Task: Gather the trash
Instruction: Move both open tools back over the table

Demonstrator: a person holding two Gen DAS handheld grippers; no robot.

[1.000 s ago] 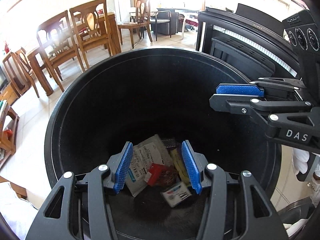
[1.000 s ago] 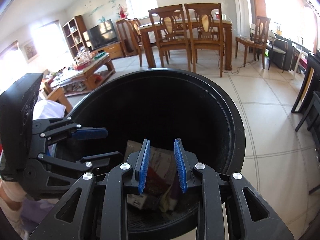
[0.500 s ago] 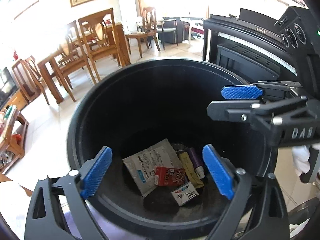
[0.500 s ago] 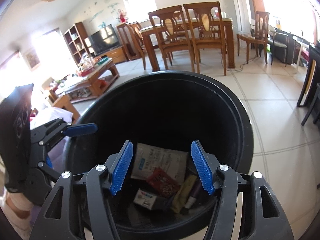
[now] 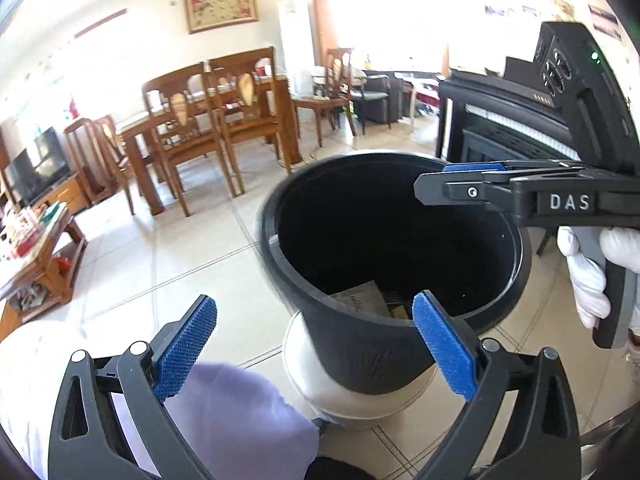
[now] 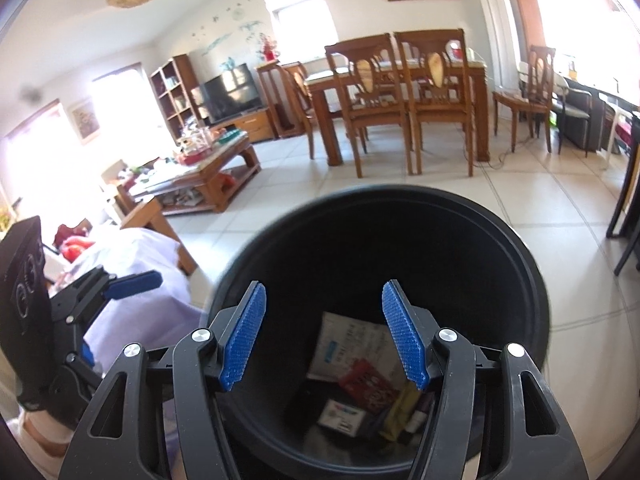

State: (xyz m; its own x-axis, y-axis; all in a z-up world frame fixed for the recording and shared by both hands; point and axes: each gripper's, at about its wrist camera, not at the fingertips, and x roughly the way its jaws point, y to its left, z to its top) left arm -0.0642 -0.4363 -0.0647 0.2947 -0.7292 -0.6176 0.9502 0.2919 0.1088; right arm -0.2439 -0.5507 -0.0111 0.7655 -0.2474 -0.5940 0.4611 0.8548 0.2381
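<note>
wrappers [image 6: 362, 378] inside bin [image 6: 536, 280]

Home: dining table [image 6: 400, 76], television [image 6: 232, 94]

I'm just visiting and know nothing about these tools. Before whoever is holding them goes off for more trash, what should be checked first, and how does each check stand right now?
1. Left gripper empty: ok. Its jaws have just been opening, with nothing between them.
2. Right gripper empty: ok. Jaws apart, nothing between them.
3. Trash inside the bin: ok. A white packet, a red wrapper and other bits lie at the bottom.
4. Bin upright: ok. It stands on the tiled floor.
5. Both grippers out of the bin: ok. Both are above the rim.
6. More trash left to collect: cannot tell. None shows on the floor in view.
</note>
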